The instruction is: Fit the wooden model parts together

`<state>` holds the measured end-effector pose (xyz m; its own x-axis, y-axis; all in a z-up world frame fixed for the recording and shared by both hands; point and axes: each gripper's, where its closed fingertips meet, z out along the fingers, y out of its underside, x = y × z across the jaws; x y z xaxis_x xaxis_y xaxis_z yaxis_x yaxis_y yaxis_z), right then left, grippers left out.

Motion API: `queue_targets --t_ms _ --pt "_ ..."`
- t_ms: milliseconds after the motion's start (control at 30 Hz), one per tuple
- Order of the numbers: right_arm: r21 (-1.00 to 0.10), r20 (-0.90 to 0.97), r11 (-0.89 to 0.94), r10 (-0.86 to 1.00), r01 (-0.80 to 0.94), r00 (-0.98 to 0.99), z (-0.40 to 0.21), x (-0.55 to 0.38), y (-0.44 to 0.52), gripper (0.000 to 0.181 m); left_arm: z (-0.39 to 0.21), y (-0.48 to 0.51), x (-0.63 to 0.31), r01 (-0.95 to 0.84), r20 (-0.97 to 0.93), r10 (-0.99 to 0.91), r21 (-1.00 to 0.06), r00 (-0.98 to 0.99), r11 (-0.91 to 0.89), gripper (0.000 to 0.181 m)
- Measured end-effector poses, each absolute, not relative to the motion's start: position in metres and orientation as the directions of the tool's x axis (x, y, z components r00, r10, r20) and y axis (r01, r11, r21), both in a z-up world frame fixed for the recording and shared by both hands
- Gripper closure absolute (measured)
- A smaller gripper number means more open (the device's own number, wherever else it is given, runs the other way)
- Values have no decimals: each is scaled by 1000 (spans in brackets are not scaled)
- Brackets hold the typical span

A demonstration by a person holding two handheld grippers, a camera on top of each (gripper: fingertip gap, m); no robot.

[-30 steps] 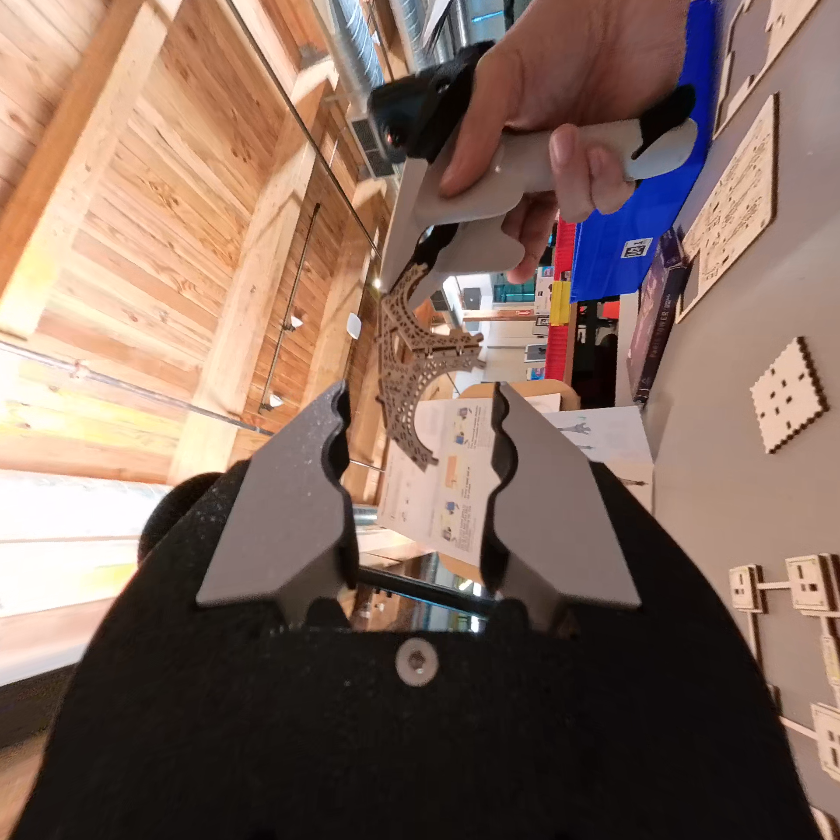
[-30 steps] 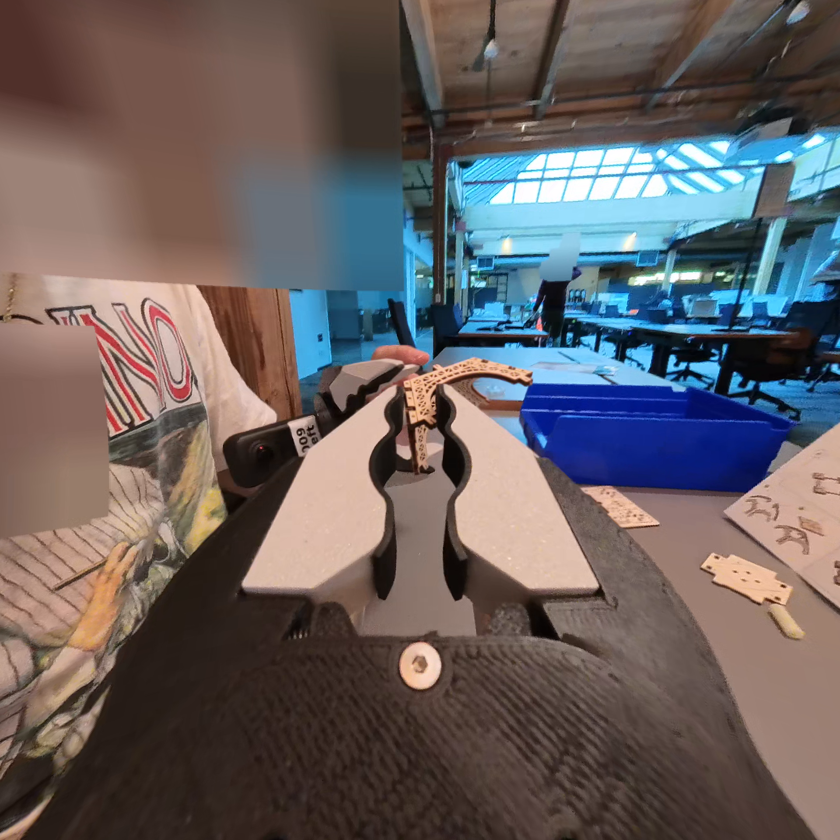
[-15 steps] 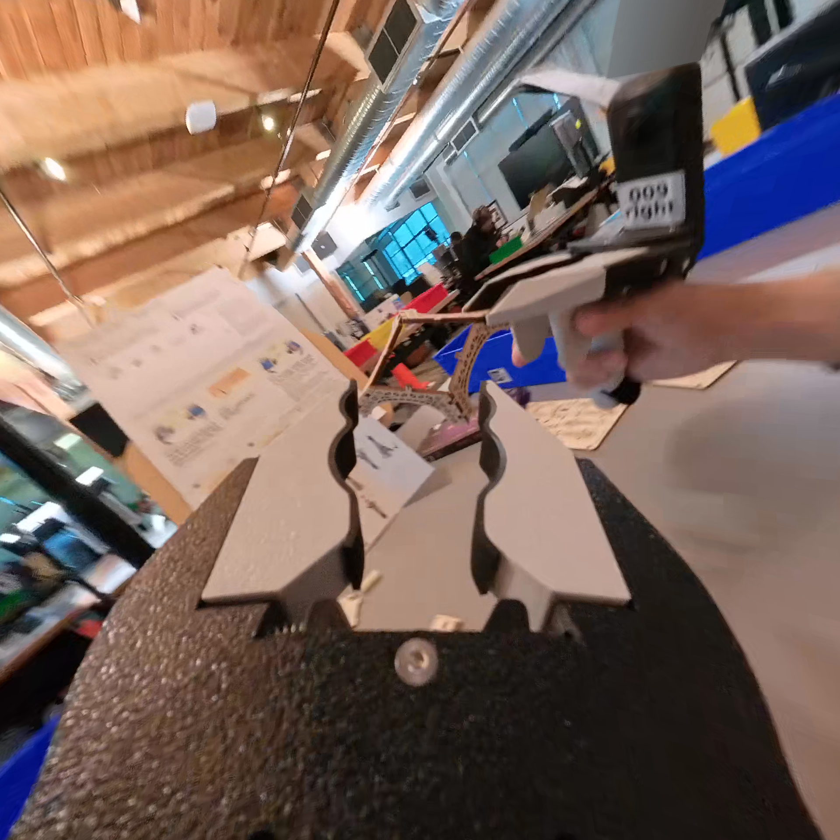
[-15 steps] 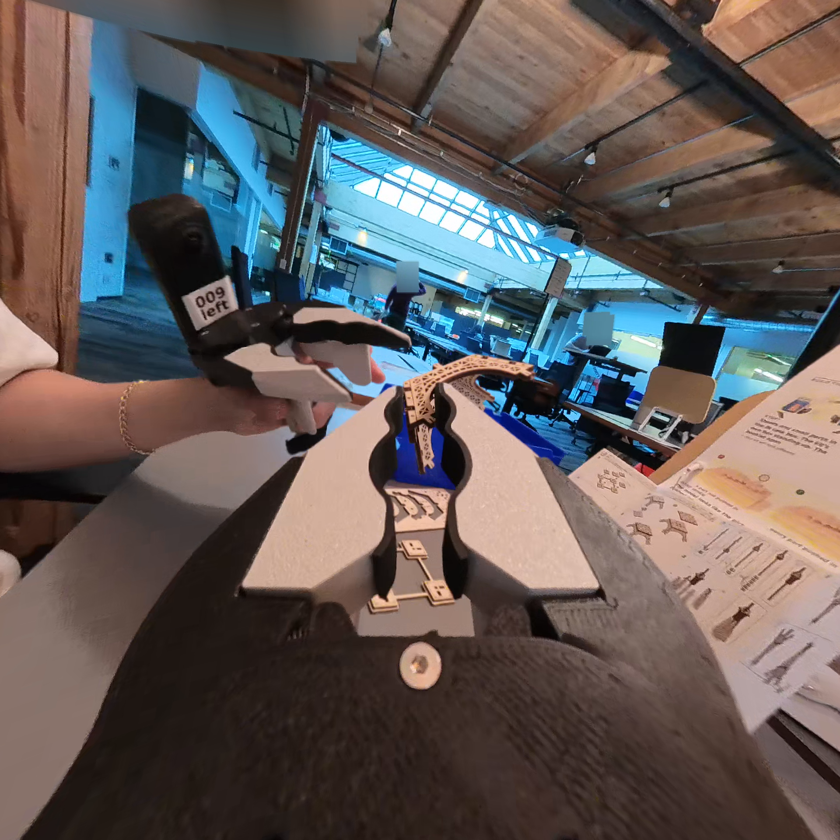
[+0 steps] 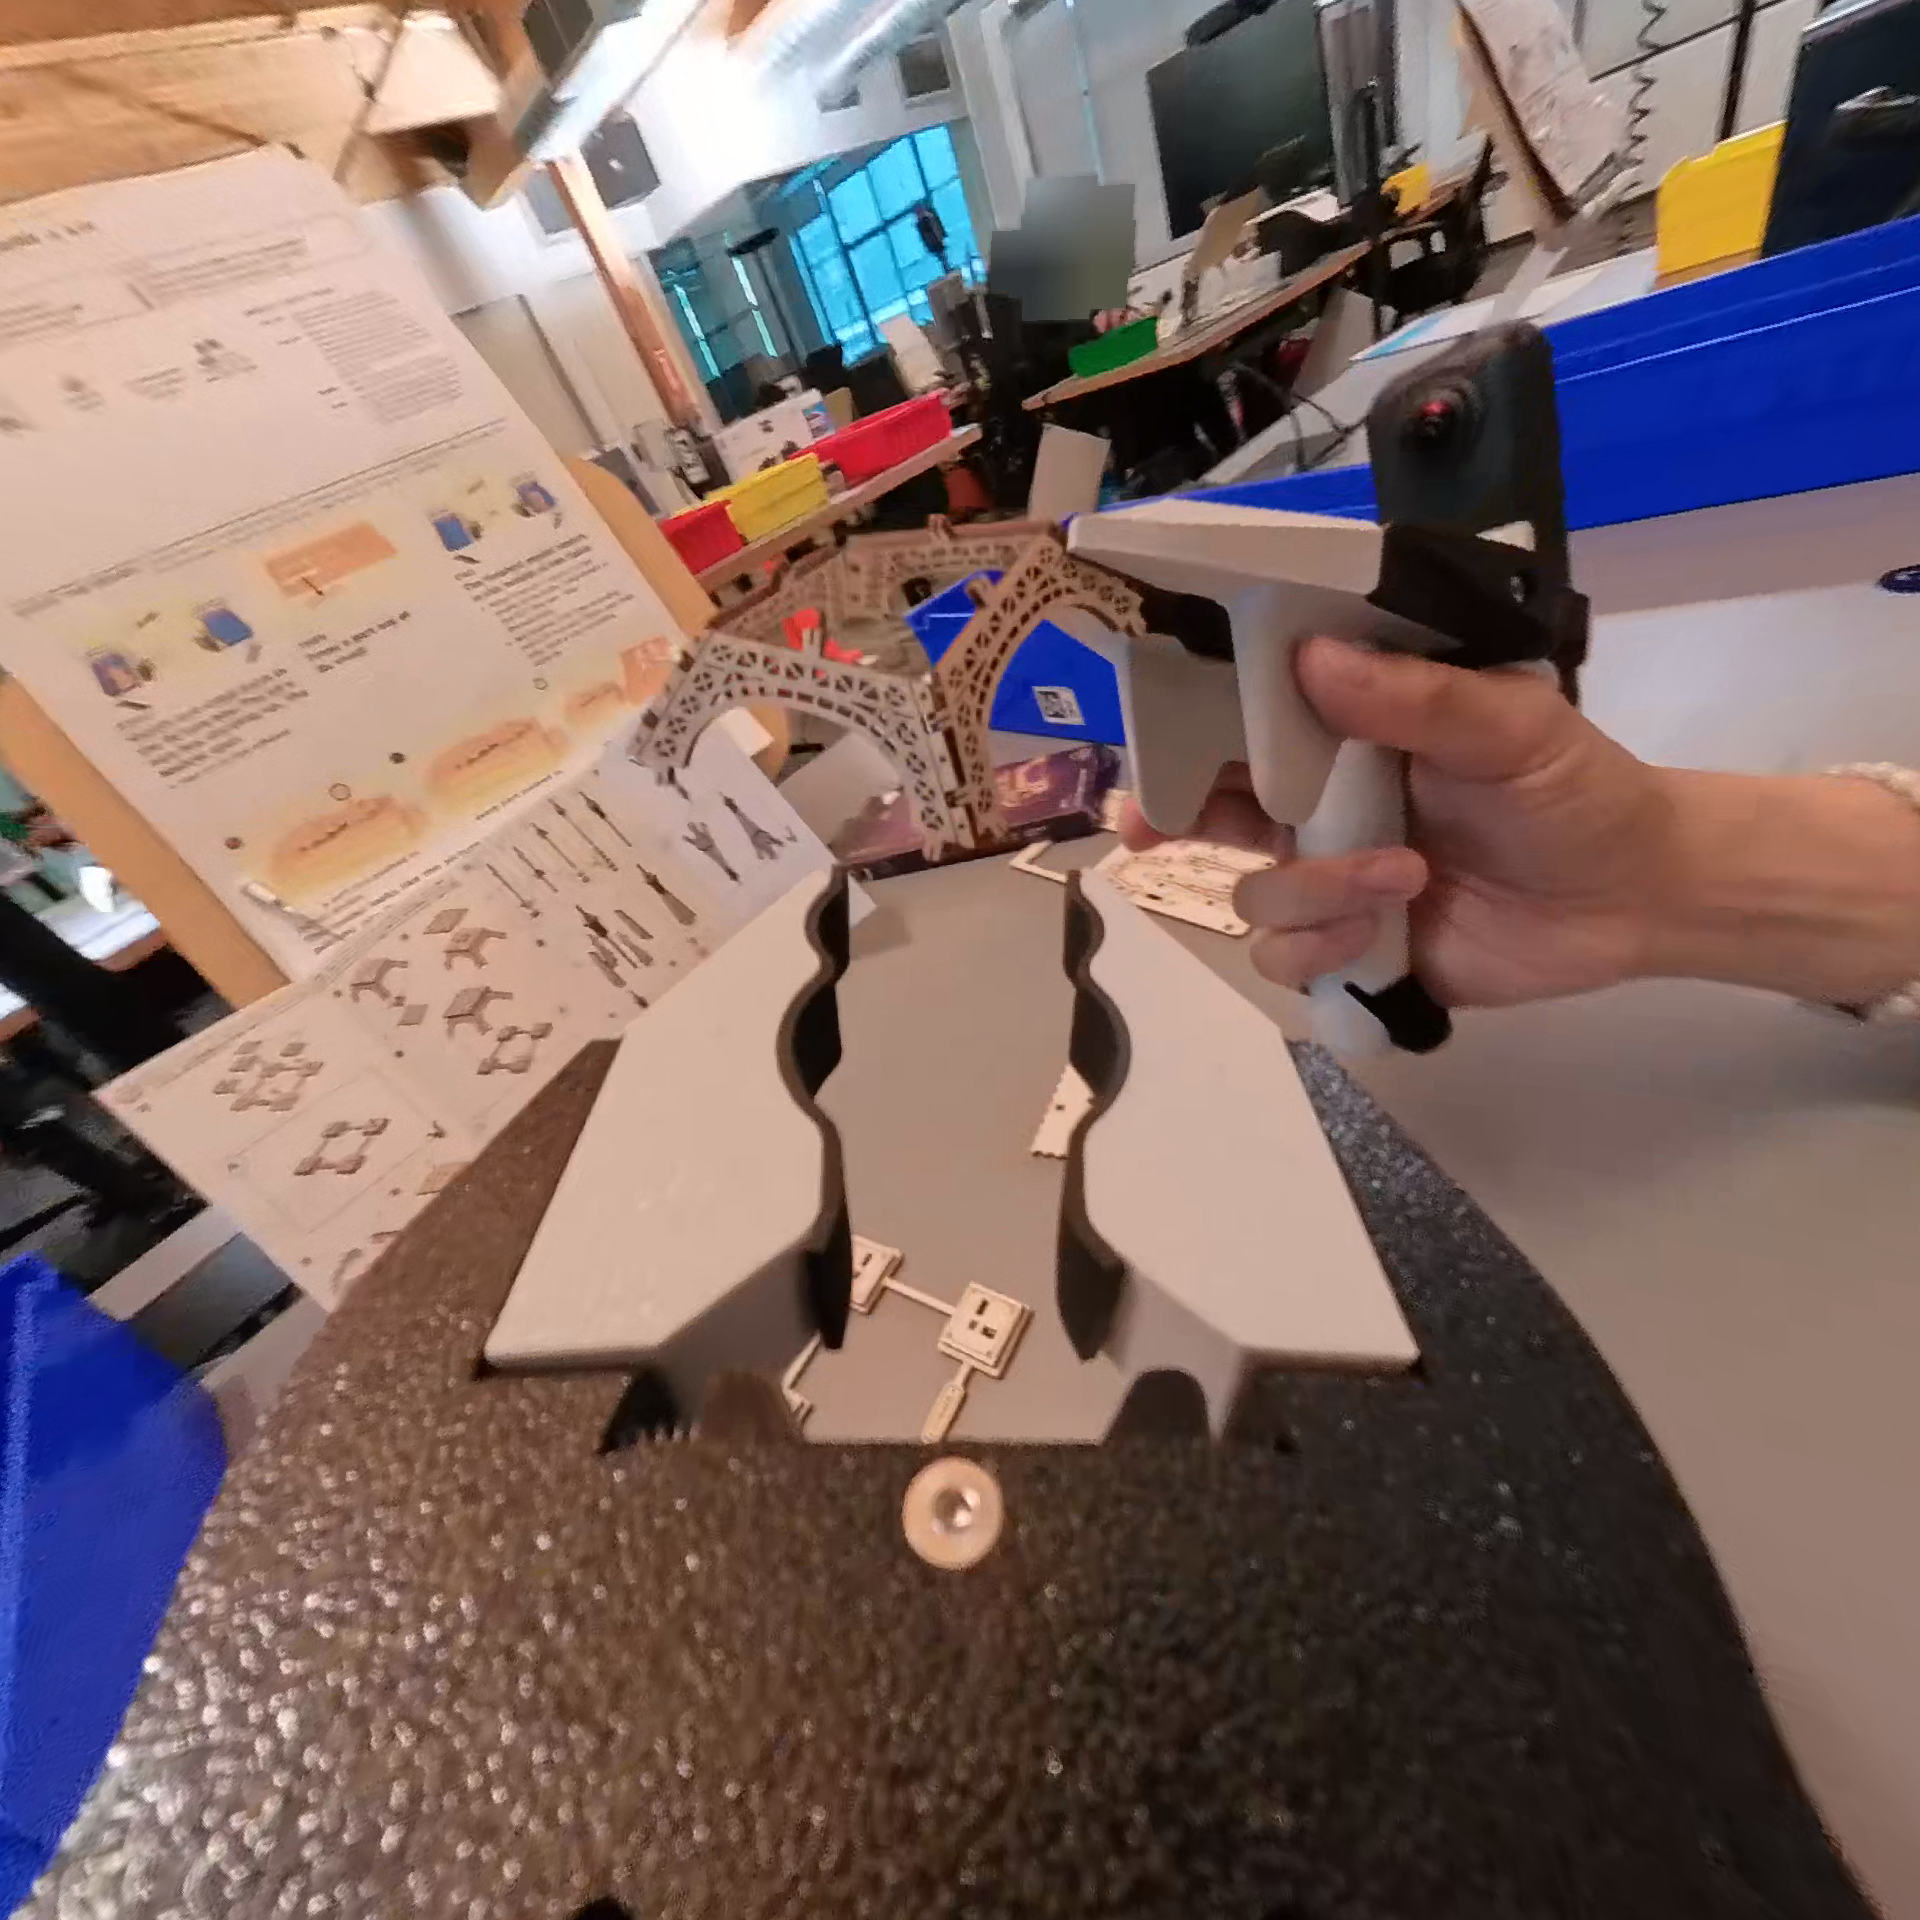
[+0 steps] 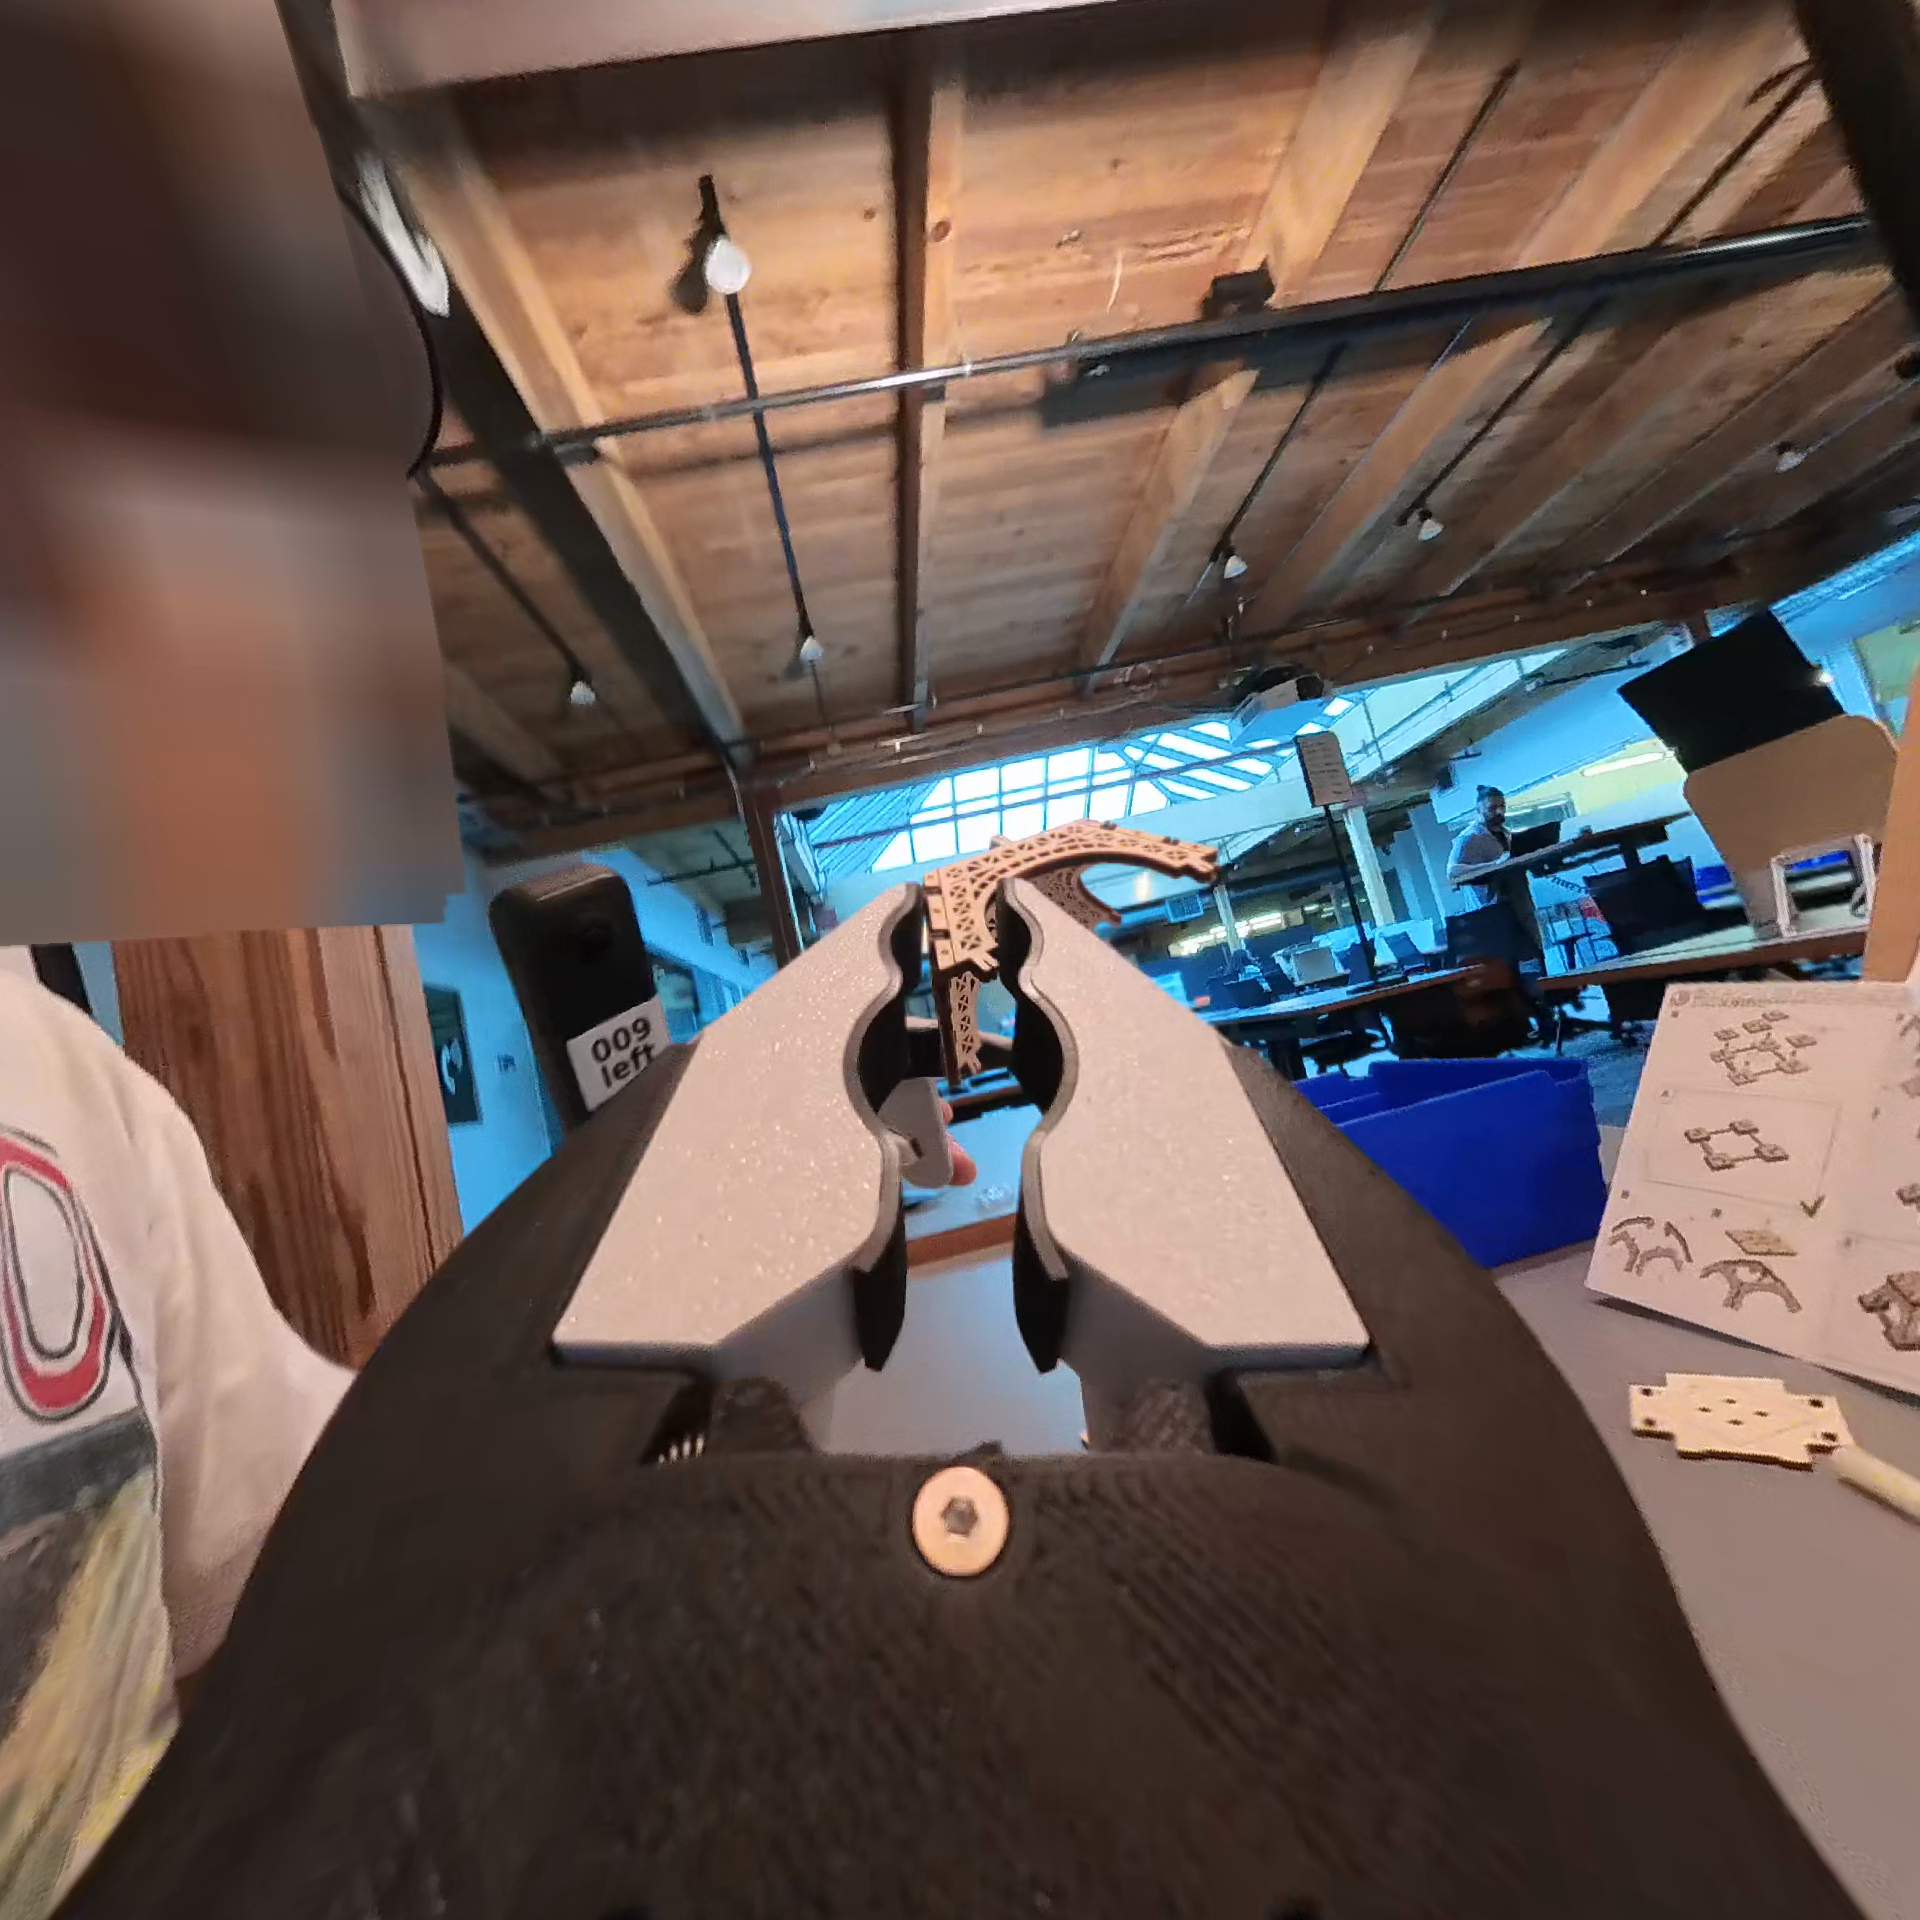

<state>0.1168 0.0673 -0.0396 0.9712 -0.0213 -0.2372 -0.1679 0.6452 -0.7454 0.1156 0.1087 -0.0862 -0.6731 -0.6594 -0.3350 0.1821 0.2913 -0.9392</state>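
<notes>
We work at a grey table [image 5: 1558, 1195] in an open workshop. At centre frame, our right gripper [image 6: 961, 914] pinches the latticed wooden arch assembly [image 5: 831, 675] aloft; our left gripper [image 5: 956, 904] gapes wide, holding nothing. Squeezing harder could, we judge, snap the thin lattice or loosen its joints.

You see: white label [image 6: 621, 1049] on black camera [image 6: 577, 956] | printed instruction sheet [image 5: 312, 499] | code sticker [image 5: 1058, 707] on blue bin [image 5: 1060, 660] | wording not copied.
</notes>
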Motion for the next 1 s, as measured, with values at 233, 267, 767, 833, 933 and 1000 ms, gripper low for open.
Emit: queue_targets --t_ms 233,267,767,833,933,1000 --pt "-605 -407 740 31 -294 913 -49 120 77 169 -78 111 120 244 -410 -743 -912 -530 329 149" --pt "-608 -398 736 41 -297 916 -50 116 80 169 -77 111 120 247 -414 -748 -910 -519 332 153" --pt "-717 -341 675 -120 -176 932 -60 122 89 169 -85 119 127 175 -282 -760 -959 -585 221 163" --pt "-724 -337 671 -140 -161 931 -61 122 90 168 -88 120 128 161 -265 -760 -964 -593 211 163" --pt "-699 -360 695 -136 -170 923 -61 123 89 168 -89 118 128 144 -217 -761 -976 -612 164 163" --pt "-702 -359 692 -145 -165 922 -61 125 89 168 -86 118 126 147 -188 -755 -982 -629 122 163"
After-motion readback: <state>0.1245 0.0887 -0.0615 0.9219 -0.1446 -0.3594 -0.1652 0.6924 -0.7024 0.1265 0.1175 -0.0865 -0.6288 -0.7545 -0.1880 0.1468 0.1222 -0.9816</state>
